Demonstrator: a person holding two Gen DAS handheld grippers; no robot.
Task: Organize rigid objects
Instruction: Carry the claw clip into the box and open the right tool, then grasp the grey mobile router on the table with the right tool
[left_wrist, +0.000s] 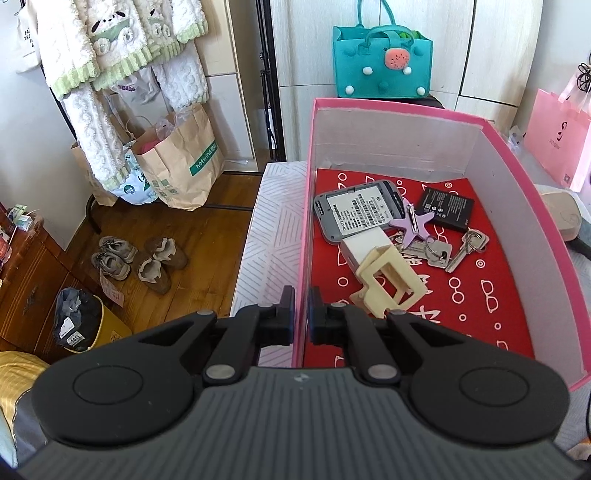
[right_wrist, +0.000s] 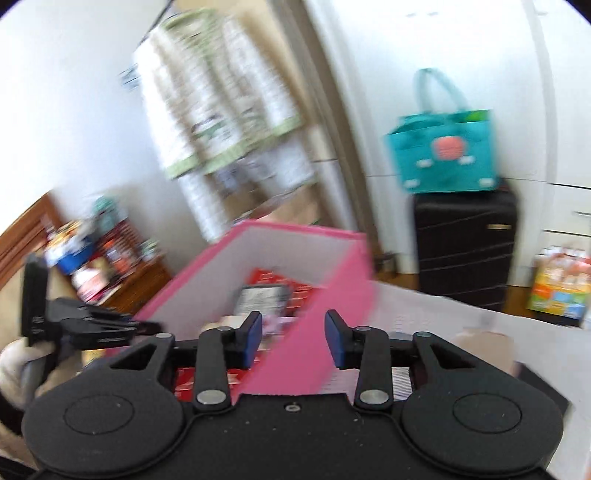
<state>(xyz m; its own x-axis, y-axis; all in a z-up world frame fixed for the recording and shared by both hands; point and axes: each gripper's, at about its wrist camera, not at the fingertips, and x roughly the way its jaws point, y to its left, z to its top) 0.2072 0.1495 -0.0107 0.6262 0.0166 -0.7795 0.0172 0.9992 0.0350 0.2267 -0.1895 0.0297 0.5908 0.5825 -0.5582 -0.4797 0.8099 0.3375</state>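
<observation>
Left wrist: left gripper (left_wrist: 302, 295) pinches pink cardboard box (left_wrist: 524, 162) wall; right gripper (right_wrist: 293, 334) gapes empty, blurred

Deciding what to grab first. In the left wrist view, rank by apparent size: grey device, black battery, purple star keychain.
1. Grey device, largest.
2. Black battery.
3. Purple star keychain, smallest.
All lie close together in the pink box, so nearness barely skews this.

Bed (left_wrist: 273, 221) with pale striped cover carries pink box (left_wrist: 517, 155); beige item (left_wrist: 561, 214) lies just beside box's right wall.
</observation>
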